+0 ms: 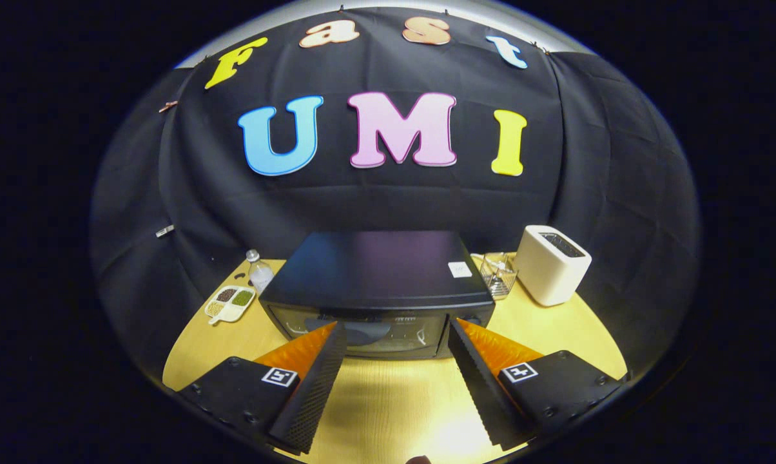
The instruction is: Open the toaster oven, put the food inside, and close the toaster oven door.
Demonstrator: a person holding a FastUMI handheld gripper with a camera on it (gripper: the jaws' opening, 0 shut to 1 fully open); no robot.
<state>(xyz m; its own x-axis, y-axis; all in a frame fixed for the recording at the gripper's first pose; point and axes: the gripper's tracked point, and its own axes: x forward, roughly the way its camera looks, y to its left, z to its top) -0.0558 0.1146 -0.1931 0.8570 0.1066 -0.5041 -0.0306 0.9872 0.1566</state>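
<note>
A: Black metal, that oven (376, 293), and it is sitting dead ahead of the gripper (397, 345) on the wooden worktop (388, 399), door shut.

B: How are the fingers (314, 380) standing?

A: They are spread wide and gripping nothing. Their tips are reaching just short of the glass door (368, 332), one toward each end of it.

B: And the door's long axis?

A: It is running side to side, square across the line of the fingers. I am judging the handle to lie along the door's top edge, though it is too dark to make out.

B: Room to work?

A: Bare worktop is lying between the fingers and the oven, so the door should have space to drop. A white toaster (551, 264) and a glass (497, 274) are crowding the right side; a snack tray (230, 303) and a bottle (259, 270) are sitting left. I am not picking out the food to be loaded for certain.
</note>
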